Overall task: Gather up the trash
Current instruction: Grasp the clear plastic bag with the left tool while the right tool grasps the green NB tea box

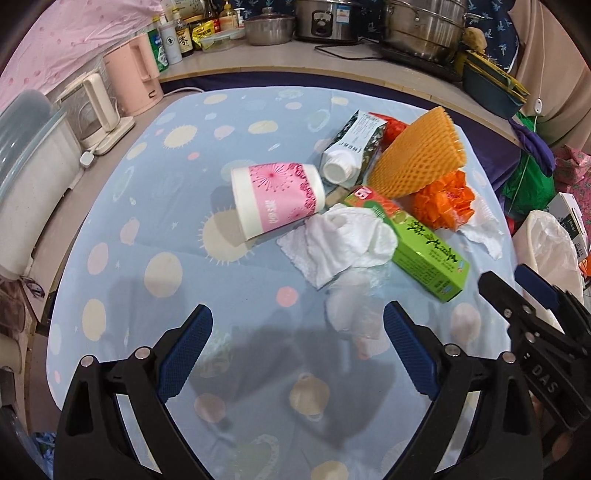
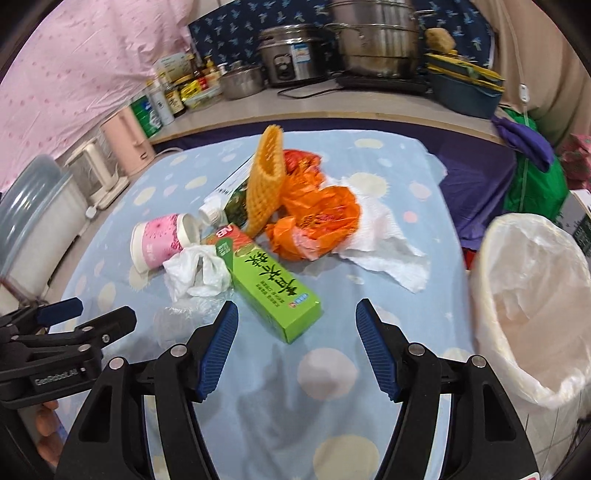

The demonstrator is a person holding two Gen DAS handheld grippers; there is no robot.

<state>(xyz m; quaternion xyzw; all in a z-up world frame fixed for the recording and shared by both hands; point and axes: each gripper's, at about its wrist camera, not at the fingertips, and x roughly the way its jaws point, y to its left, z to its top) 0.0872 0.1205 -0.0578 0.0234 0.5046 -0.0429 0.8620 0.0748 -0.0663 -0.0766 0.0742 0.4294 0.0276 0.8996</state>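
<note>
Trash lies heaped on a blue spotted tablecloth (image 1: 147, 229). A pink-and-white paper cup (image 1: 275, 201) lies on its side beside a carton with a white cap (image 1: 351, 147). Near them are orange foam netting (image 1: 417, 158), an orange plastic bag (image 1: 443, 203), a green box (image 1: 413, 240), crumpled white tissue (image 1: 343, 247) and clear plastic wrap (image 1: 354, 314). My left gripper (image 1: 298, 325) hangs open just short of the wrap. My right gripper (image 2: 297, 319) is open, nothing between its fingers, with the green box (image 2: 269, 284) just beyond. A bin lined with a white bag (image 2: 532, 295) stands right of it.
A counter behind the table holds pots (image 1: 421, 29), bottles (image 1: 170, 40) and a pink kettle (image 1: 133, 81). A white paper towel (image 2: 384, 251) lies by the orange bag. Purple and green cloth (image 2: 532, 166) hangs at the right. The tablecloth under both grippers is bare.
</note>
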